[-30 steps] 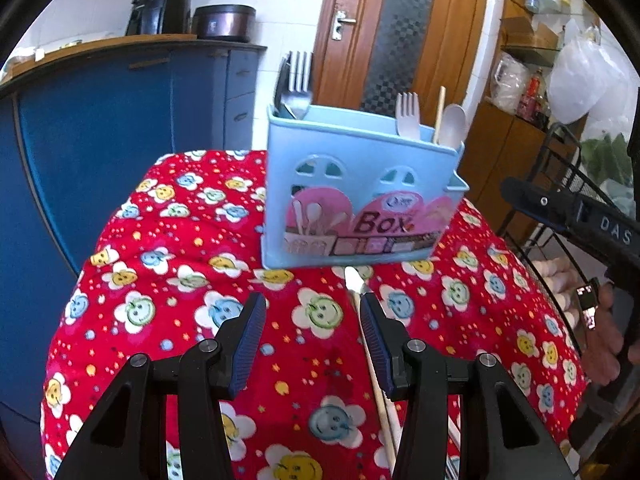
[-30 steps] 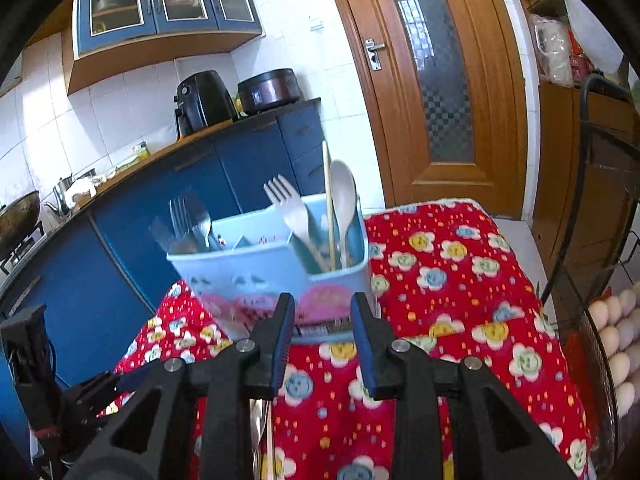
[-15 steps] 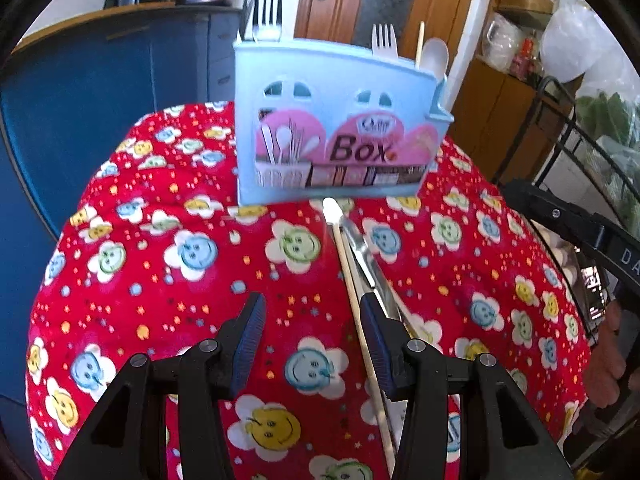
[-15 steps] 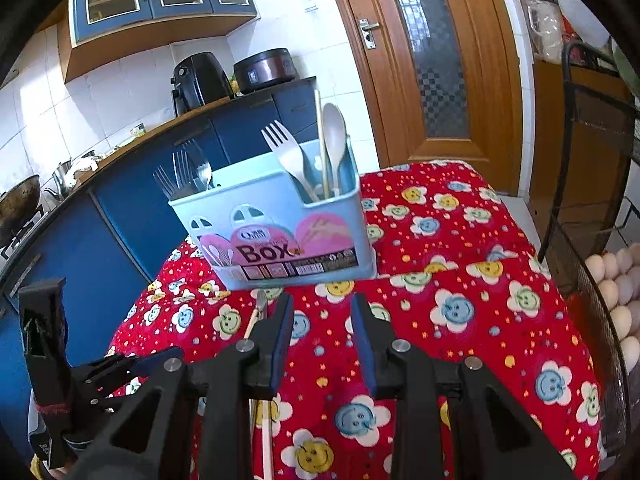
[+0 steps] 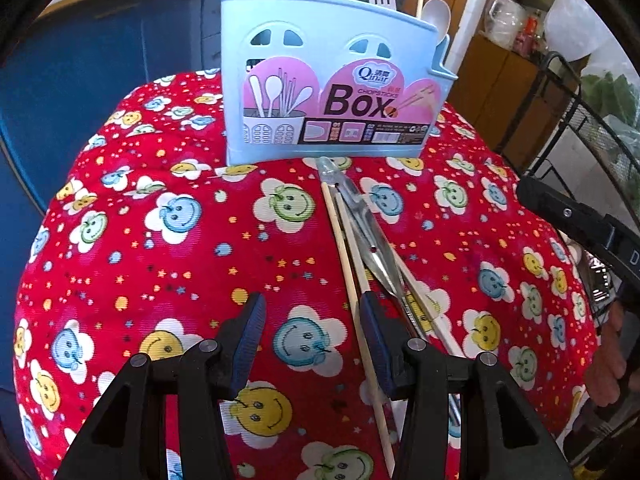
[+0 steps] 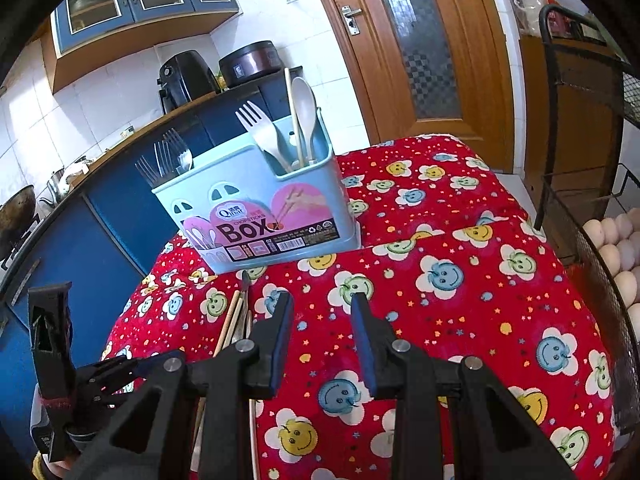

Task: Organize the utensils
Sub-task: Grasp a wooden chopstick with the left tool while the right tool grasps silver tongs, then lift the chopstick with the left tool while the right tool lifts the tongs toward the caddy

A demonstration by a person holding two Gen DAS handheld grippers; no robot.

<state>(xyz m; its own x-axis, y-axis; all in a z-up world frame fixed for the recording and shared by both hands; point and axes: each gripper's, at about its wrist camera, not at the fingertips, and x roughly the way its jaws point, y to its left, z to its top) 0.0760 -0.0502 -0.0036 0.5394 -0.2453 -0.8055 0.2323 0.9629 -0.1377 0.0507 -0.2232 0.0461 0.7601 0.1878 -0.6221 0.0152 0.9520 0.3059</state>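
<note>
Light-blue utensil box (image 5: 332,80) upright on red smiley-print cloth (image 5: 160,240), toward far edge of the cloth-covered top, label side facing both cams. Metal forks (image 6: 170,156) in its left compartment; pale plastic fork (image 6: 258,128), pale spoon (image 6: 304,108) & one wooden chopstick (image 6: 291,112) upright in the right-end compartment.

Loose bundle on cloth just in front of box, near end of bundle almost touching box base: wooden chopsticks (image 5: 348,264) w/ a metal utensil (image 5: 368,236) lying over them, running back toward near edge. Exact type of metal piece hard to tell.

Left gripper (image 5: 312,344) low over cloth, jaws wide apart, holding nothing; right-hand finger (image 5: 376,340) just above/beside the chopsticks, contact unclear. Bundle not between the fingers.

Right gripper (image 6: 322,340) also over cloth, jaws moderately apart, empty, pointing at box; bundle off to its left side.

Blue cabinets (image 6: 80,248) beyond cloth's left edge, wooden door (image 6: 420,48) behind, wire rack w/ eggs (image 6: 616,248) at right.
</note>
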